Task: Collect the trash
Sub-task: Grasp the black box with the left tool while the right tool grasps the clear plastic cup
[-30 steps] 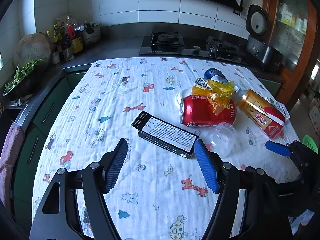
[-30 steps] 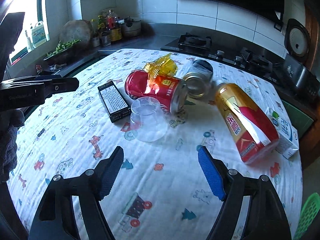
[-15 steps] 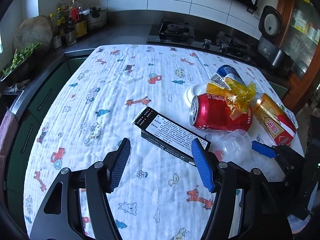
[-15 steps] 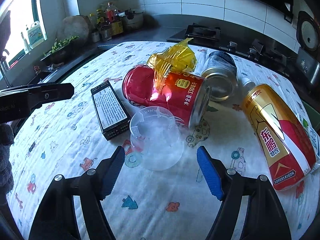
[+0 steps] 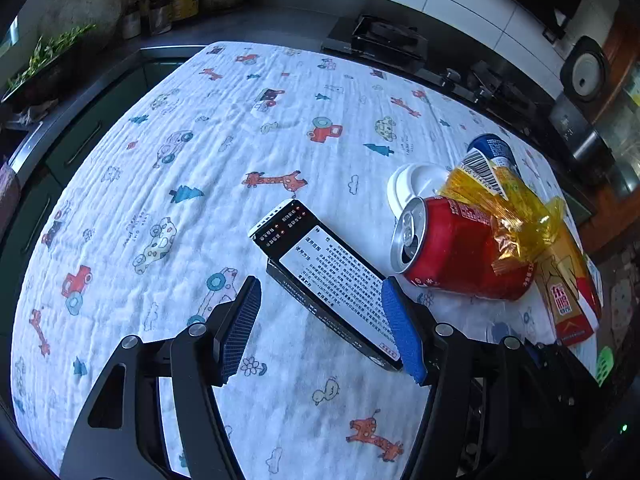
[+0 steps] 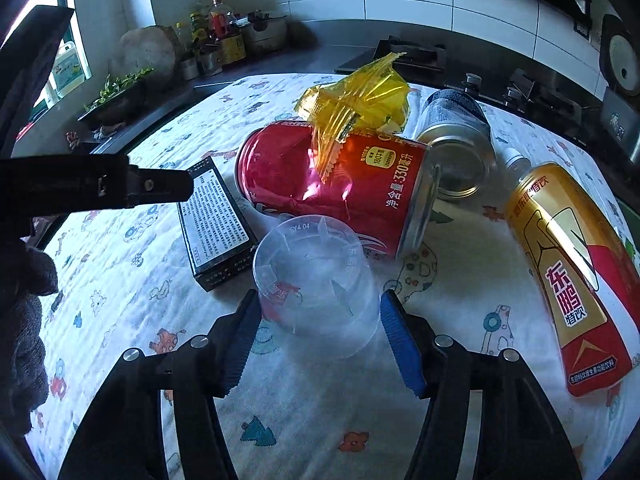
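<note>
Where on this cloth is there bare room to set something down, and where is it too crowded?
Free: the wide stretch of tablecloth left of the black box, up to the far edge by the stove. Crowded: the right side, where the red can, yellow wrapper, gold bottle and clear cup cluster.

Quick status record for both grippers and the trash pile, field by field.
left gripper: jaws closing around the black box, pads not clearly pressing
right gripper: jaws closing around the clear plastic cup, which lies on its side
red can: on its side, behind the cup
yellow wrapper: draped on the red can
gold bottle: lying at right
surface: printed cloth
</note>
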